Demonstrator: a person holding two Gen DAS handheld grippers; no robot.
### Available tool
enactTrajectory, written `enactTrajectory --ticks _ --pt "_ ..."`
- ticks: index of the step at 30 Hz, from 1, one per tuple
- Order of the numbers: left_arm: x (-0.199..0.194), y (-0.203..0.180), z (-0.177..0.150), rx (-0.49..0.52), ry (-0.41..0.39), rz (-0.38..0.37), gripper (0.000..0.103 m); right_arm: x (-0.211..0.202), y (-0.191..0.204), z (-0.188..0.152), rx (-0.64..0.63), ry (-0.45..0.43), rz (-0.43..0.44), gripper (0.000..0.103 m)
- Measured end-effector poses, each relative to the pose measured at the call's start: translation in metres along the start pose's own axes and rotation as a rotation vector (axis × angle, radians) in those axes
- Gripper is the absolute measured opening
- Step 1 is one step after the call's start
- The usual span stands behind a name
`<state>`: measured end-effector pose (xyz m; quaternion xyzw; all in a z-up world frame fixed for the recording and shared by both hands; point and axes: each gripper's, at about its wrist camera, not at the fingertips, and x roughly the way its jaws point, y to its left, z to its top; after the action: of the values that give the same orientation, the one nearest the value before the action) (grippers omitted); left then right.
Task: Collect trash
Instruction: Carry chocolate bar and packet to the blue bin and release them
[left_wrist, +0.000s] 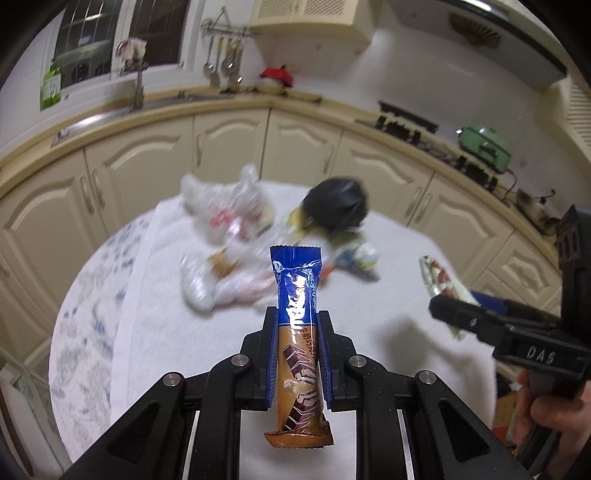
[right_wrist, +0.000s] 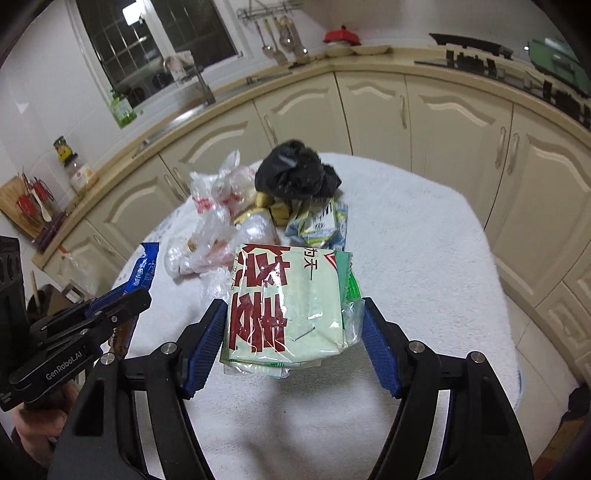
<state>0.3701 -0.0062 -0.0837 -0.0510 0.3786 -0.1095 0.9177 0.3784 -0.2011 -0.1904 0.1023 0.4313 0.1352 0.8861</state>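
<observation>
1. A blue-and-tan snack wrapper (left_wrist: 297, 332) stands clamped between the left gripper (left_wrist: 297, 325) jaws, lifted above the white-covered table (left_wrist: 388, 332).
2. The right gripper (right_wrist: 291, 332) jaws pinch a pale green packet (right_wrist: 284, 306).
3. Behind lie clear plastic bags (right_wrist: 218, 199) and a black bag (right_wrist: 295, 171).

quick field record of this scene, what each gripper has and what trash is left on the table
left gripper: shut on blue and brown snack wrapper, lifted off the table
right gripper: shut on pale green packet with red characters
left on table: black bag, clear plastic bags, small crumpled carton
surface: white cloth on the table
setting: kitchen, cream cabinets behind
</observation>
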Motion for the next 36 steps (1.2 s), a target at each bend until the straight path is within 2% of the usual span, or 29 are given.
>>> enactTrajectory --ticks 9,14,21,24,29,36 --pt "-0.012 -0.059 0.027 0.098 -0.07 -0.095 0.015 -0.066 -0.034 0.006 0.055 -0.135 -0.007 0.072" --pt "-0.006 -0.104 0.037 0.166 -0.083 -0.165 0.015 -0.111 -0.069 0.001 0.113 -0.215 -0.056 0.072" --pt "0.026 -0.168 0.049 0.262 -0.064 -0.258 0.015 -0.169 -0.131 -0.016 0.226 -0.305 -0.184 0.072" --pt "0.049 -0.195 0.051 0.309 -0.032 -0.302 0.015 -0.186 -0.163 -0.03 0.287 -0.318 -0.241 0.072" --pt "0.104 -0.242 0.051 0.383 0.065 -0.386 0.015 -0.199 -0.22 -0.059 0.402 -0.296 -0.326 0.072" --pt "0.185 -0.305 0.046 0.463 0.225 -0.436 0.015 -0.189 -0.293 -0.108 0.562 -0.221 -0.362 0.072"
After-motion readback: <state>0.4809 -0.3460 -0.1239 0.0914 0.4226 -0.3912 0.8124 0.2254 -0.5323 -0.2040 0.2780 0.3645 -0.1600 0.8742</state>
